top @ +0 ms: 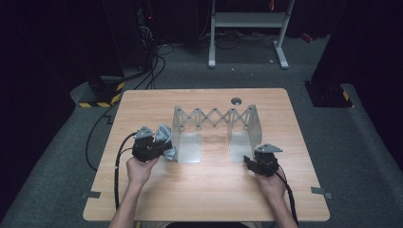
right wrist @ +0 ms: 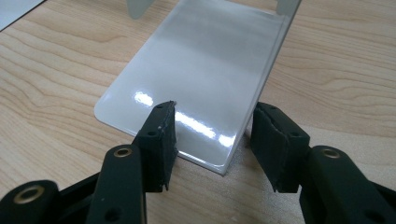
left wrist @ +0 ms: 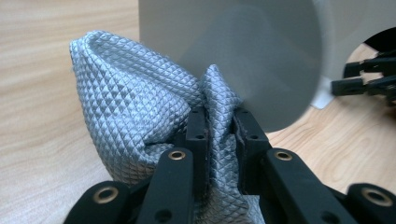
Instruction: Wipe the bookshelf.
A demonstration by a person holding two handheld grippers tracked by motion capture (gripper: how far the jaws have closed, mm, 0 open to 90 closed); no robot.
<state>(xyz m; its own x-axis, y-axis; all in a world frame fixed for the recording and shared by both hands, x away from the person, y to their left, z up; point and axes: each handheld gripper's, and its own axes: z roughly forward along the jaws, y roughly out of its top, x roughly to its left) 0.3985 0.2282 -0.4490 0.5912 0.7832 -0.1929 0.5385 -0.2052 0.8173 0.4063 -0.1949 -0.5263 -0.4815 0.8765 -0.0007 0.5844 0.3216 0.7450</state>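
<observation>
A grey metal rack (top: 214, 117) with a scissor lattice stands mid-table, with an upright panel and a flat foot plate at each end. My left gripper (top: 167, 152) (left wrist: 219, 123) is shut on a fold of grey quilted cloth (top: 164, 134) (left wrist: 121, 93), held bunched just off the wood beside the rack's left panel (left wrist: 233, 46). My right gripper (top: 247, 159) (right wrist: 212, 135) is open at the near corner of the right foot plate (top: 239, 148) (right wrist: 196, 79). Its left jaw is over the plate and its right jaw is past the plate's upright edge; neither pad presses on it.
A small dark round knob (top: 236, 100) sits on the wooden table (top: 199, 194) behind the rack. Cables (top: 102, 142) trail off the left edge. A white stand (top: 247, 21) is on the floor beyond. Tape tabs (top: 321, 191) mark the table's sides.
</observation>
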